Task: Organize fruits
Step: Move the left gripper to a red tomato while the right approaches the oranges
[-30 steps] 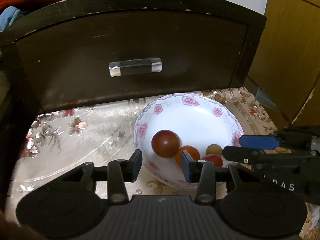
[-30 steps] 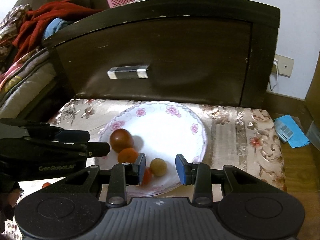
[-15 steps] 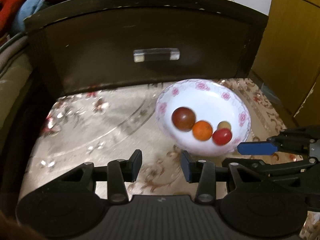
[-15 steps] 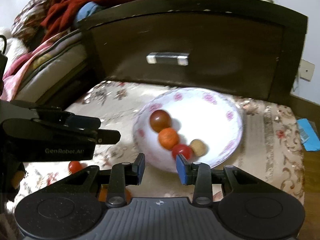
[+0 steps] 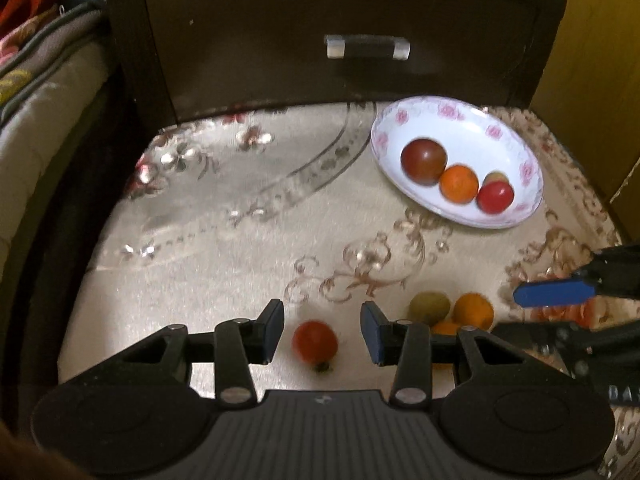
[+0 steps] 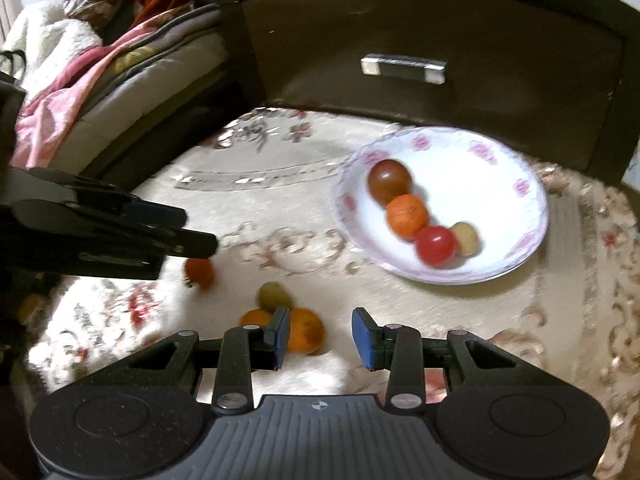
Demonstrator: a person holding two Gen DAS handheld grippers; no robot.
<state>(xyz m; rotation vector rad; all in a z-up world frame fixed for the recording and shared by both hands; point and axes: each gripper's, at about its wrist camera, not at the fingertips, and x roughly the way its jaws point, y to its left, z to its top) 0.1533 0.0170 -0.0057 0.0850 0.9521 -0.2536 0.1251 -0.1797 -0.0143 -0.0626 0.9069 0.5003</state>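
Fruit lies split between a floral-rimmed white bowl (image 5: pixel 516 136) and the patterned tablecloth (image 5: pixel 224 248). The bowl holds a dark tomato (image 5: pixel 423 161), an orange (image 5: pixel 459 184), a red tomato (image 5: pixel 495 197) and a small tan fruit (image 6: pixel 466 237). The left gripper (image 5: pixel 322 333), jaws spread and empty, frames a loose red tomato (image 5: pixel 315 345). The right gripper (image 6: pixel 320 337), also agape, hovers beside a loose orange (image 6: pixel 306 330) and a greenish fruit (image 6: pixel 273 295).

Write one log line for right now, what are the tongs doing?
left tongs: open, around loose red tomato | right tongs: open, empty | bowl: four fruits
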